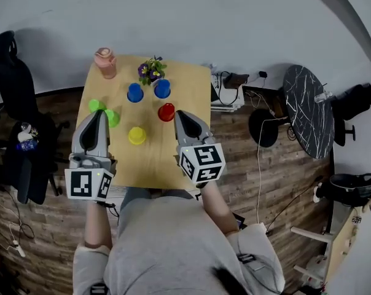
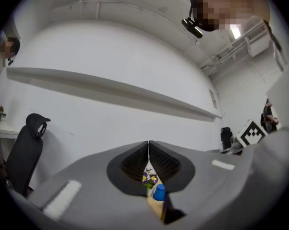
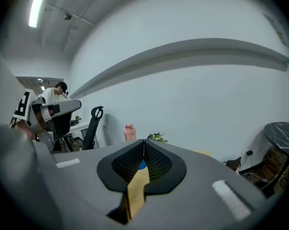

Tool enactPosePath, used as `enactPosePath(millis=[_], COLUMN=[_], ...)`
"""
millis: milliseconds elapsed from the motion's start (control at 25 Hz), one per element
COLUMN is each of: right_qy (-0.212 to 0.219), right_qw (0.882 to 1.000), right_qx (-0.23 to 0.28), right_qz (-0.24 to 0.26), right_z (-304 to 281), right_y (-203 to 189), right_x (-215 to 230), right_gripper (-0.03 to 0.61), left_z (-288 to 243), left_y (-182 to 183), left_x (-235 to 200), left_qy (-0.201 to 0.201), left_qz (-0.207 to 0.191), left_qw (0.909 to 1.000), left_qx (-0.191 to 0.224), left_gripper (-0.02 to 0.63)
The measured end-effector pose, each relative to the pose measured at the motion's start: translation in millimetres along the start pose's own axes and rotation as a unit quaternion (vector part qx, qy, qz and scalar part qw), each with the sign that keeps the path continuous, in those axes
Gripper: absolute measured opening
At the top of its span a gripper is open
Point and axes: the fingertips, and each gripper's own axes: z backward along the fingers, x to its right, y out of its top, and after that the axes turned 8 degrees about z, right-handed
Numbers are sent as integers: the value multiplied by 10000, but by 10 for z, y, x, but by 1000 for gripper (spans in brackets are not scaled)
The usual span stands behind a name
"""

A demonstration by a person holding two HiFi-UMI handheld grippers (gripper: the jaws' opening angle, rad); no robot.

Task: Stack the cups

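Neither tool holds anything and none of the six cups is stacked, so this looks like the reach for a first cup on the table [image 1: 191, 85].

- **Left of the head view:** The two green cups [image 1: 97, 105] sit close together. The left gripper [image 1: 102, 113] is right over them, jaws pressed flat together and empty.
- **Upper left corner of the table:** pink bottle [image 1: 105, 62].
- **Middle:** The yellow cup [image 1: 137, 135] stands alone, lower down. The two blue cups [image 1: 134, 93] are higher up, by the flower pot [image 1: 151, 70].
- **Right of those:** The red cup [image 1: 166, 112] is just beside the tip of the right gripper [image 1: 180, 113], which is also closed tight with nothing in it.

**Doing it well (my read):**
- Spread the jaws before dropping in, since closed tips would just shove a light cup.
- Pinch one cup across its wall and keep it level.
- Lower it straight onto its mate.
- Use the other tool to steady the base cup.

**Hard to make out:**
- The left tool partly covers the green pair, so I can't tell if they touch.
- I can't tell whether the cups stand mouth up or mouth down.
- Both gripper views show only a sliver of table and a bit of blue cup past the closed jaws.
- The person's body hides the near table edge.
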Motion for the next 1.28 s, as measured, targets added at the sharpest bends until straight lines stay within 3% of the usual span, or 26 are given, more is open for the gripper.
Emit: enactPosePath(millis=[400,560,840,1280], right_qy=[-400,-610,-1006,-1392], right_qw=[9904,9839,9720,9629], right_qx=[-1199,-1505,-1891,-2193], right_qz=[-567,-752,-970,-732], right_z=[-413,-548,-823,-1076], right_y=[-890,-1173,-1605,-1842], right_x=[-49,-3,162,291], right_gripper=[11,85,198,206], left_z=[-405,-503,-570,-543], left_y=[-315,-403,-539,-648], left_x=[-360,-504,-765,-1122], left_qy=[-595,-725,-780,-636], left_qz=[217,255,230,166], left_qw=[9968,9949,9926,9913], left_qx=[-496,-655,-906,-1140], left_gripper=[60,60,60,60])
